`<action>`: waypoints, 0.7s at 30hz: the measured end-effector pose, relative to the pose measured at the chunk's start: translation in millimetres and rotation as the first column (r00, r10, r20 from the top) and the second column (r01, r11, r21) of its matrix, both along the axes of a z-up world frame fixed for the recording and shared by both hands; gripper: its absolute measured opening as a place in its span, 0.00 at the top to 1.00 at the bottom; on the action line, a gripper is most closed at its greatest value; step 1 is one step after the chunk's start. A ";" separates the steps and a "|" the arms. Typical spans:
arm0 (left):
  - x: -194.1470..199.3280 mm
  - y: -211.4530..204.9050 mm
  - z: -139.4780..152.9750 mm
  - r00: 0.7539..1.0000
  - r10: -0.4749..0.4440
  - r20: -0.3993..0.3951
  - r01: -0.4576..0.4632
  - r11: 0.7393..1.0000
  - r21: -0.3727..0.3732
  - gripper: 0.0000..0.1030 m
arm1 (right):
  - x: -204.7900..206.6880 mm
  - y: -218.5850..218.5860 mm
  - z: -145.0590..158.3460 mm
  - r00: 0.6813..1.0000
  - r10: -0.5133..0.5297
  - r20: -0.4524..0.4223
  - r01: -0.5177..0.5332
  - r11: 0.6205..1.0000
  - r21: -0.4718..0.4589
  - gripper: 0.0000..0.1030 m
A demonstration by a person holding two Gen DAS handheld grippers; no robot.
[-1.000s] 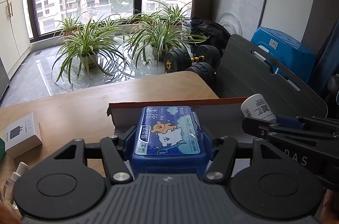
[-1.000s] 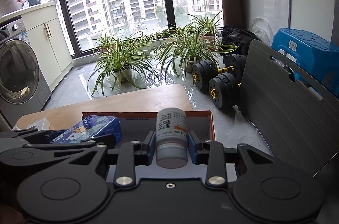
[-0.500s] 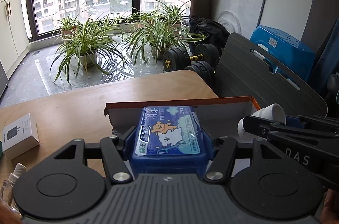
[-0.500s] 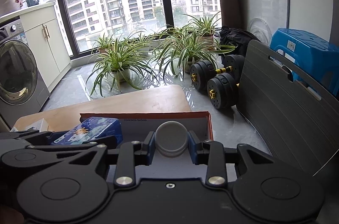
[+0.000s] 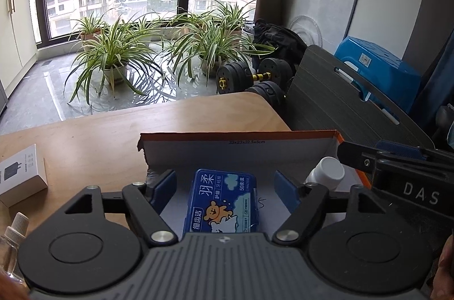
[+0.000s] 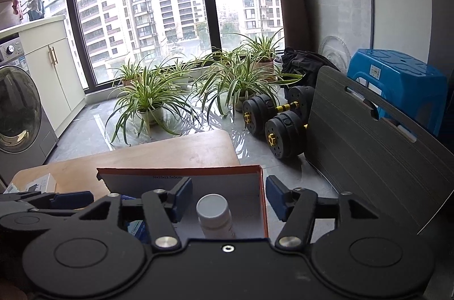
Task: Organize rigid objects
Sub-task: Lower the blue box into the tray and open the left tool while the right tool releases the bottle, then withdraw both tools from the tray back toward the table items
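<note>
Hovering over the cardboard box (image 5: 255,149), you are keeping both tools spread wide: the left gripper (image 5: 227,183) is gripping nothing above the blue floss-pick case (image 5: 224,200) lying flat inside, the right gripper (image 6: 227,196) nothing above the upright white bottle (image 6: 214,217) beside it. Both look light, rigid and slick; take the case across its long sides, the bottle around its body. The case is reading "50", the box wall "33x23x12.5x5cm".

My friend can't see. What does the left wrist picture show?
The open left gripper hovers over a blue box lying in a cardboard box on a wooden table. A white bottle stands in the box too, beside the right gripper.
</note>
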State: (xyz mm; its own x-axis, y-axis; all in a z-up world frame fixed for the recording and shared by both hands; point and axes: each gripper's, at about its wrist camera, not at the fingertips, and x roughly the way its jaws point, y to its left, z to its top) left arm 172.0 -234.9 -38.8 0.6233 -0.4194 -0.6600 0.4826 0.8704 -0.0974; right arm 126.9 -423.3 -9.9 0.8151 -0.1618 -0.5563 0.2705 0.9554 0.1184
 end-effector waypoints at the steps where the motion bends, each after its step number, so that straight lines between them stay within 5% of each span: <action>1: -2.3 2.7 2.7 1.000 -0.003 0.004 0.003 1.000 -0.007 0.21 | -2.7 -1.1 2.0 1.000 -0.004 0.010 0.005 1.000 -0.012 0.23; 9: -47.6 36.6 13.0 0.995 0.037 0.096 -0.036 0.999 -0.017 0.06 | -18.6 -9.4 1.1 0.978 -0.189 0.092 0.199 0.972 -0.122 0.18; 14: -67.2 60.0 14.3 0.992 0.089 0.086 -0.086 0.996 -0.040 0.04 | -9.3 -0.4 -13.2 0.972 -0.235 0.029 0.235 0.939 -0.250 0.16; 18: -82.5 87.5 21.6 0.985 0.145 0.090 -0.140 0.988 -0.063 0.04 | 0.3 -4.1 -26.5 0.982 -0.186 -0.027 0.180 0.970 -0.161 0.16; 21: -98.4 109.4 28.6 0.978 0.172 0.115 -0.165 0.984 -0.062 0.03 | 5.4 0.2 -30.1 0.989 -0.150 0.019 0.151 0.980 -0.129 0.16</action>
State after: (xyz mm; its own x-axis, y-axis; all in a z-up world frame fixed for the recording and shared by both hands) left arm 73.6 -125.5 -10.2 0.7611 -0.3332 -0.5564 0.3404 0.9355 -0.0947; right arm 132.3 -423.1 -40.0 0.7809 -0.3534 -0.5151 0.4117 0.9113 -0.0011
